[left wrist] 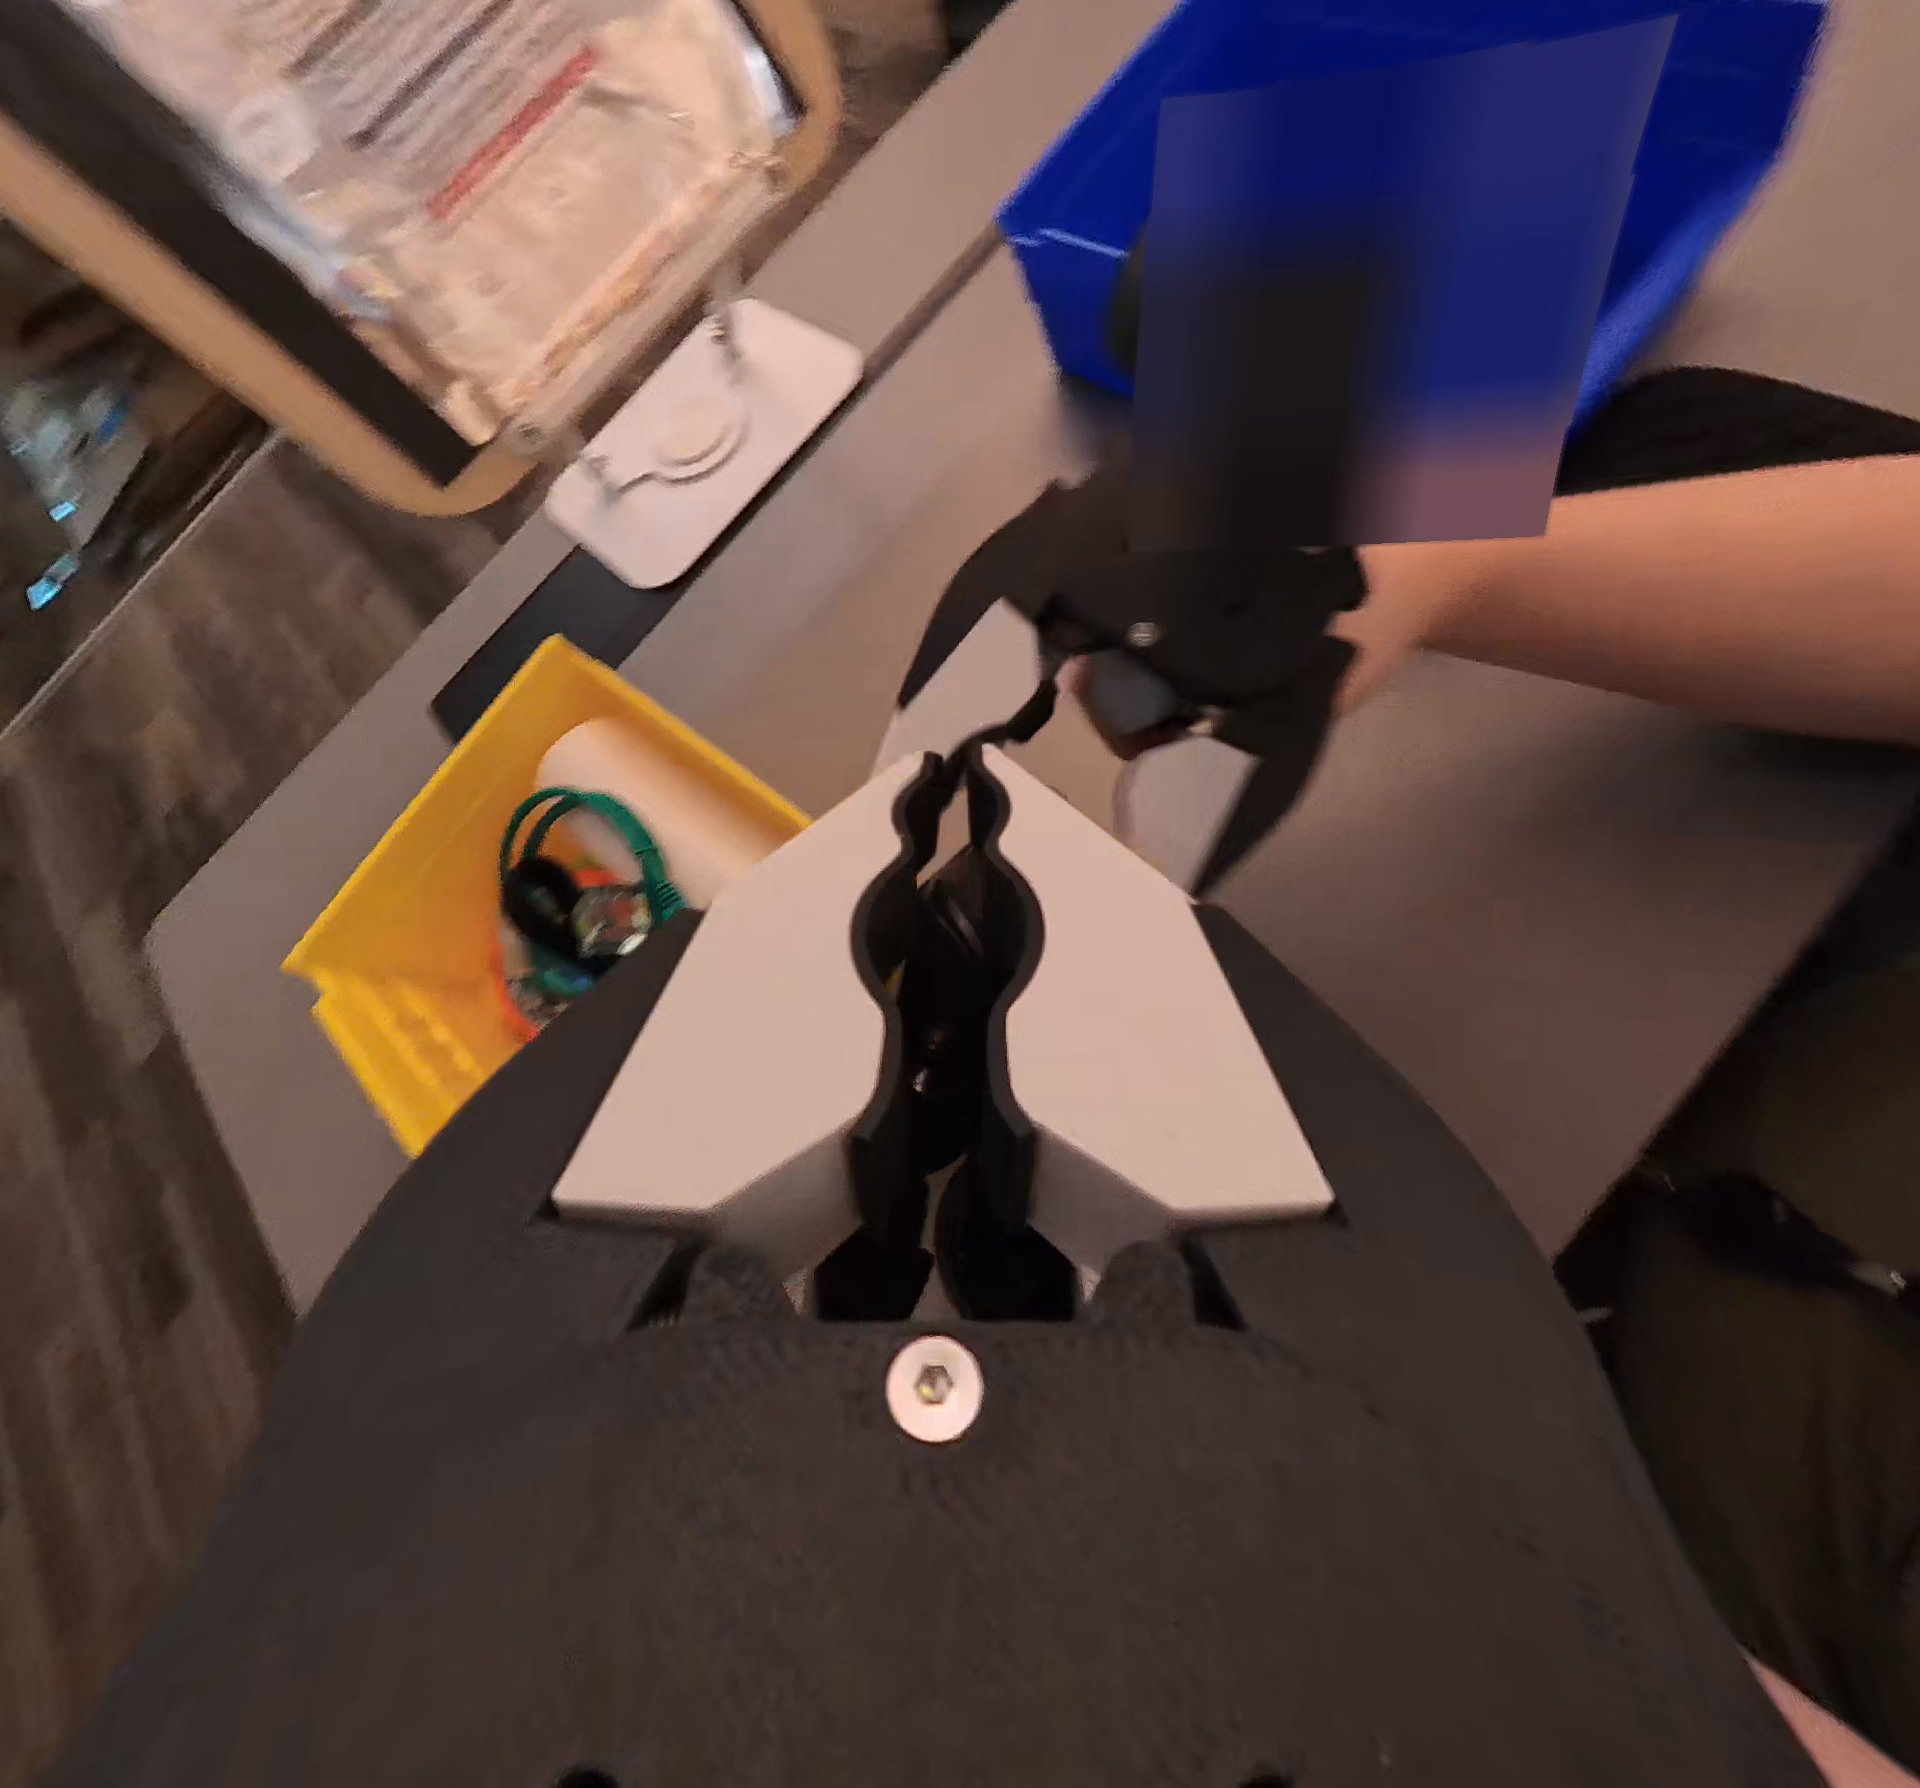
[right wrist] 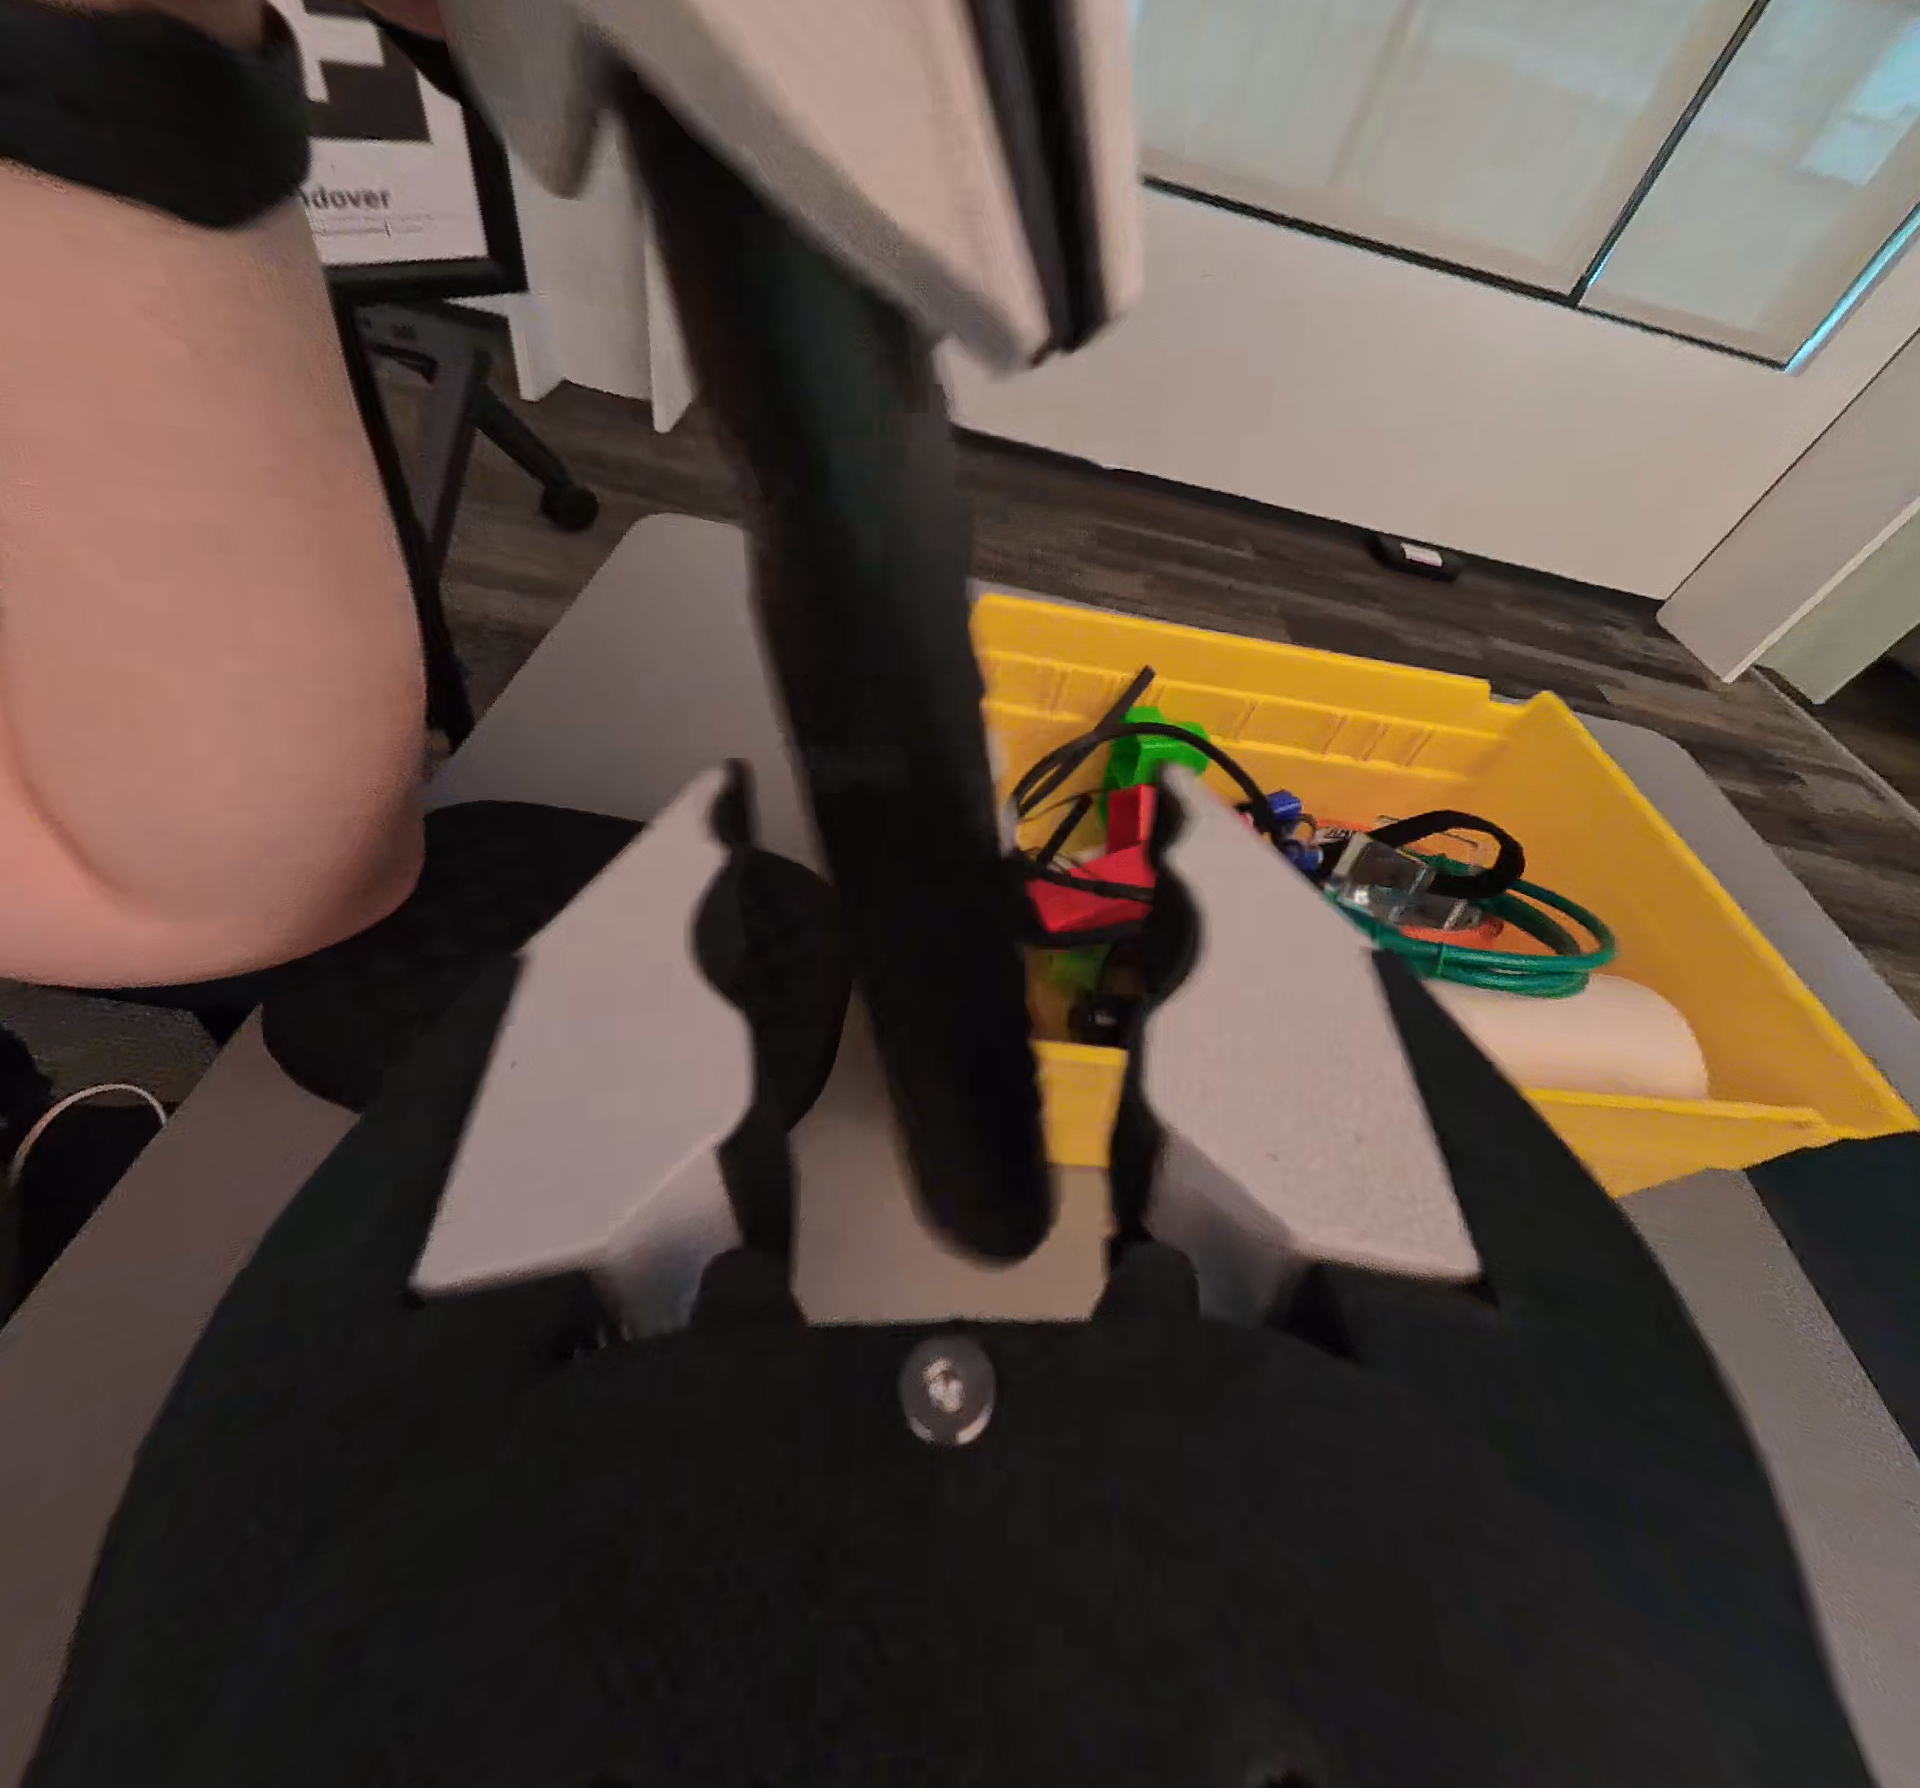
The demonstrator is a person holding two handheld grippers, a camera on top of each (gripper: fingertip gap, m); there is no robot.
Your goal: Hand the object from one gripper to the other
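While the left hand-held gripper [left wrist: 951, 782] clamps a black strap [right wrist: 914, 855], the right hand-held gripper [right wrist: 951, 803] stands apart around it.

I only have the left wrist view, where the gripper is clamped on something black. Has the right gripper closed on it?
Observer: No. The right wrist view shows the right gripper open, not closed on the black object.
Operator: Where is the object relative to it?
Observer: It hangs from the left gripper down between the right gripper's fingers, with its lower end near that gripper's base.
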